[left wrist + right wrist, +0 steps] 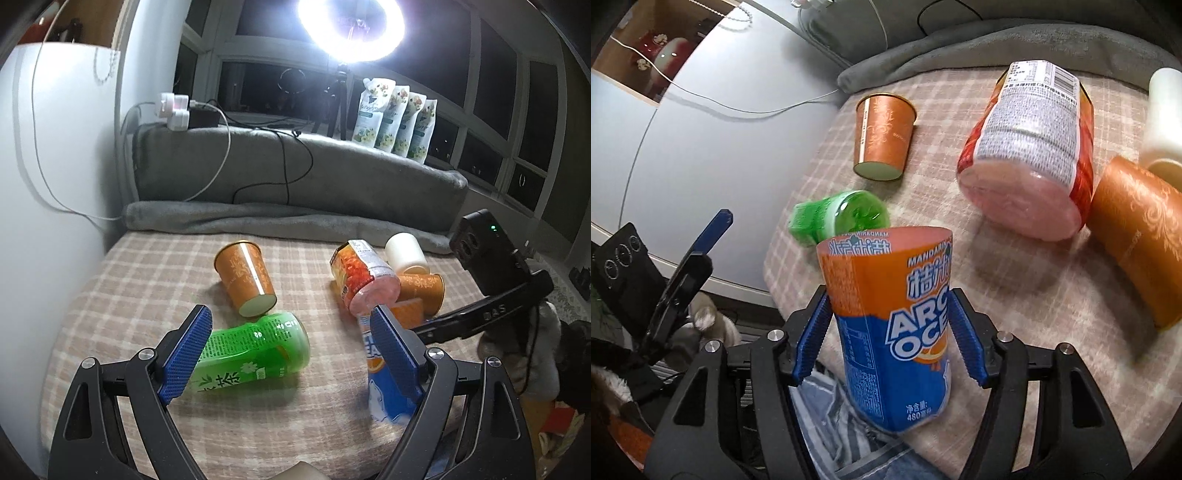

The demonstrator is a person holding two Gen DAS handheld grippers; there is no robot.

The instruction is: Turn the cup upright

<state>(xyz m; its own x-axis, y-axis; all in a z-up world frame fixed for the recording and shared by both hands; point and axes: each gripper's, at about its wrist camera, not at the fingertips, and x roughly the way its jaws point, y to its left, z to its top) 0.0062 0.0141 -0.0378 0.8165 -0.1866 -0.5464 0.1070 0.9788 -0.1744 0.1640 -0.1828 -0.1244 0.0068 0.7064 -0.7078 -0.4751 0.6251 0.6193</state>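
Clamped in my right tongs (888, 334) is the blue-and-orange cup (886, 317), one blue pad on each side of its middle. Its printing reads upside down at the far end, and the end nearer me hangs past the edge of the checked blanket (1015, 314), so I judge it is partway through the turn and not yet standing on its base. I grip at the waist so the cup can swing about the pads without slipping; the thin wall looks soft, and a hard squeeze would likely dent it.

Wide apart and holding nothing, my left tongs (291, 350) hover over the green cup (255, 350), which lies on its side between and just beyond the pads. From that view the blue-and-orange cup (384, 391) shows partly behind the right pad.

Further out, an orange paper cup (882, 136) lies tipped with its base toward me, well clear. Closer on the right a red-labelled pink cup (1030, 155) lies on its side, touching a second orange paper cup (1141, 240), with a white cup (1163, 122) behind them. Those crowd the right, and the green cup (842, 216) sits just beyond the rim of the one I hold, so the bare patch of blanket directly ahead looks the safest place to set it down.
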